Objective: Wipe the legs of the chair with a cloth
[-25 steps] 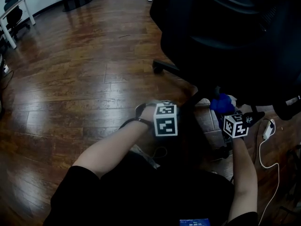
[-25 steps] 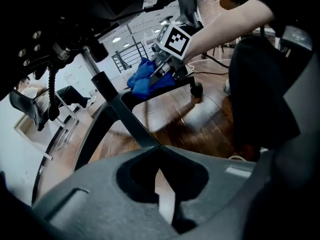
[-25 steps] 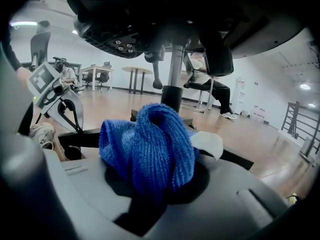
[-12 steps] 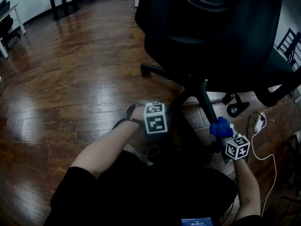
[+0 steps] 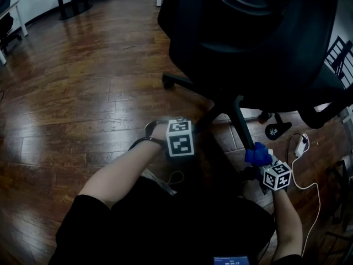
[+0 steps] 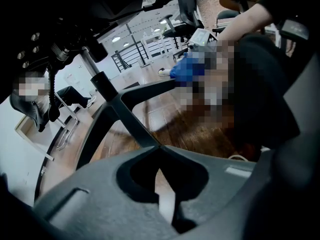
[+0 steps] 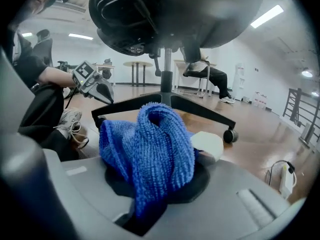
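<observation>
1. The cloth (image 7: 145,134) (blue, nubby knit) is pinched in the right gripper (image 7: 162,151). It's bunched up and spilling over the top of the jaws, with one pale pad (image 7: 208,145) left peeking out beside it.
2. In the head view the cloth is seen right at the outer end of one leg (image 5: 241,127) of the chair (image 5: 259,37), low down near the wood floor (image 5: 83,65). From the left gripper view it looks to be touching the leg's tip, but real contact can't be confirmed.
3. The left gripper (image 6: 159,149) is pressed together, with nothing caught in it. It's held just left of the chair's base and pointed down at the spot where the legs meet under the column (image 6: 100,81).
4. The chair is black and upright, and the top right of the head view is pretty much filled by its seat. A caster (image 5: 167,80) is seen at the end of the leg that points away to the left.
5. A white power strip (image 5: 301,144) is laid on the floor off to the right of the cloth, clear of the legs.
6. In the right gripper view a sneaker (image 7: 70,121) is seen on the floor at the left, near the base.
</observation>
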Demonstrator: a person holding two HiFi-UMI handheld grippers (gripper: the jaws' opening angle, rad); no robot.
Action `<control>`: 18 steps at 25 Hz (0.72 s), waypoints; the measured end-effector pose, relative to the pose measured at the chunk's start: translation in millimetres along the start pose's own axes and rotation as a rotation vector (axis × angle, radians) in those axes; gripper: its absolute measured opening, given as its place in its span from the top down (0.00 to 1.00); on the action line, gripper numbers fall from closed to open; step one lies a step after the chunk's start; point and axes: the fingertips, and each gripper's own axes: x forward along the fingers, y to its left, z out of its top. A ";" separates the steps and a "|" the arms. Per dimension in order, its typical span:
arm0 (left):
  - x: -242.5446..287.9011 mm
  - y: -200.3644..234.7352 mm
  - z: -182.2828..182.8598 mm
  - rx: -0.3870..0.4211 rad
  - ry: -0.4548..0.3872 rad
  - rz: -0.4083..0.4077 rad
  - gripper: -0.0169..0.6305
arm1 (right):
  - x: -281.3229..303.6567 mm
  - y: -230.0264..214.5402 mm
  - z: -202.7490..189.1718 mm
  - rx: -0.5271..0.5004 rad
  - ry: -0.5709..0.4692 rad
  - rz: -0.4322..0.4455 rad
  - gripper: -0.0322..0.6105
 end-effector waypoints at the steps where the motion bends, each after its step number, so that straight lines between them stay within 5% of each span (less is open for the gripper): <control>1: 0.1 0.4 0.2 -0.001 -0.001 -0.002 0.97 | 13.8 -0.6 17.2 -0.010 -0.013 0.000 0.82; 10: -1.6 -0.6 4.6 -0.017 -0.035 -0.023 0.97 | 111.1 1.3 142.4 -0.120 -0.093 -0.071 0.82; 18: -0.7 -0.4 3.0 -0.013 -0.025 0.002 0.97 | 82.5 6.4 104.5 -0.077 -0.073 -0.036 0.82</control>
